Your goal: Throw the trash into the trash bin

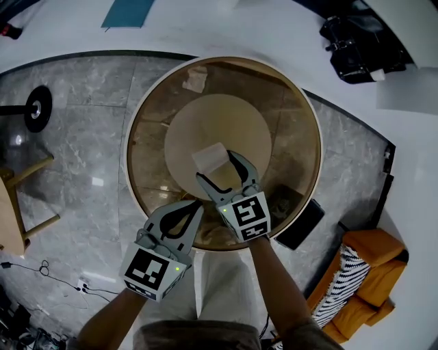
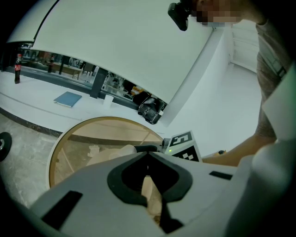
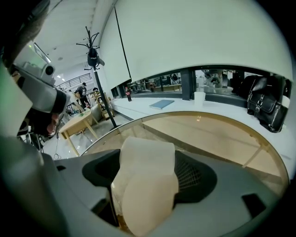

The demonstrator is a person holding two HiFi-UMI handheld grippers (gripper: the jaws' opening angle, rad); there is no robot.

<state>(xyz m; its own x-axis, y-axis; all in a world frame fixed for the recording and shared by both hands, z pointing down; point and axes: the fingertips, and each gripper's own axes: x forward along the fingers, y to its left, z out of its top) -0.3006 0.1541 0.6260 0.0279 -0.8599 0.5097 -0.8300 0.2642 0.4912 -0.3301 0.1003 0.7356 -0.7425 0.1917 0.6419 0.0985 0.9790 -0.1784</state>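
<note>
A white crumpled piece of paper (image 1: 211,157) is clamped in my right gripper (image 1: 217,167), above the middle of the round glass table (image 1: 291,130). It fills the space between the jaws in the right gripper view, paper (image 3: 148,180). My left gripper (image 1: 198,206) hovers over the table's near rim, just left of the right one, its jaws closed tip to tip with nothing in them (image 2: 148,155). A second small crumpled scrap (image 1: 195,78) lies on the glass at the far side, scrap (image 2: 94,150). No trash bin shows in any view.
A black bag (image 1: 356,44) and a blue book (image 1: 128,12) lie on the white ledge beyond the table. A dark flat object (image 1: 301,224) sits below the near right rim. An orange chair (image 1: 366,280) is right, a wooden stool (image 1: 14,205) and stand base (image 1: 37,108) left.
</note>
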